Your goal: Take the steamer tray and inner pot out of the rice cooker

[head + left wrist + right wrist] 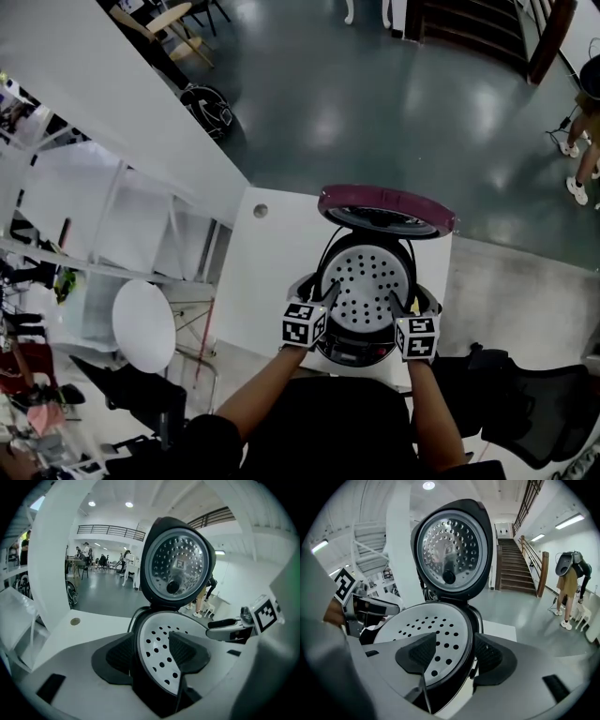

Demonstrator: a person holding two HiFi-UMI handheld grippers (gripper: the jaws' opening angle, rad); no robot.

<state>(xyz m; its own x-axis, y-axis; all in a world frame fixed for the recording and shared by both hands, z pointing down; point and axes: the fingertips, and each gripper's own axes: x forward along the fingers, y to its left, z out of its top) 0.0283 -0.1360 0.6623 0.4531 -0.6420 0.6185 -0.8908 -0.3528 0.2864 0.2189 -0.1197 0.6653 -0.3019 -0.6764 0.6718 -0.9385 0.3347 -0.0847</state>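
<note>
The rice cooker (352, 349) stands on the white table with its lid (386, 208) raised at the back. Inside lies the white steamer tray (366, 286), round and full of holes, within a black rim. My left gripper (330, 292) is open and straddles the tray's left rim, one pad inside and one outside. My right gripper (395, 302) is open and straddles the right rim the same way. In the left gripper view, the left gripper (154, 653) brackets the tray (159, 630) below the lid (177, 564). In the right gripper view, the right gripper (457, 653) brackets the tray (426, 625).
The white table (267, 272) has a round cable hole (261, 211) at its far left. A round white stool (143, 325) stands to the left and a black chair (525, 412) to the right. A person (586, 141) stands far off on the grey floor.
</note>
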